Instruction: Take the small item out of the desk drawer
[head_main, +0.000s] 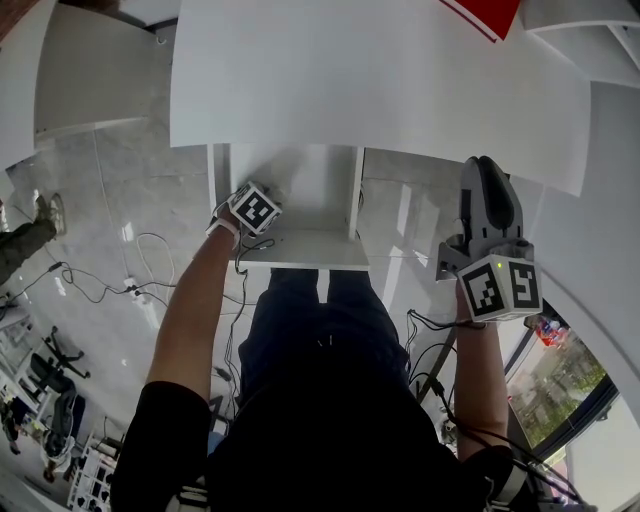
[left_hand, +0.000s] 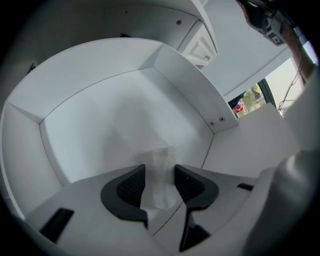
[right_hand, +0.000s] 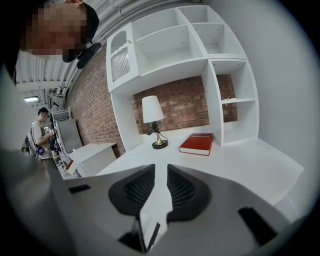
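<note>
Inside the white wooden desk drawer (left_hand: 100, 115), the left gripper (left_hand: 160, 175) is pinching a small crumpled white wad (left_hand: 161, 159); the right gripper (right_hand: 161, 175) is holding its jaws slightly apart, empty.

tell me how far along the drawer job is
Done: the drawer is open and the left gripper is down inside it. In hand: its jaws close on both sides of the small white item, which looks like crumpled tissue and sits within the drawer walls. Left: lift the item out. The right gripper hovers empty over the desk, jaws slightly apart.
</note>
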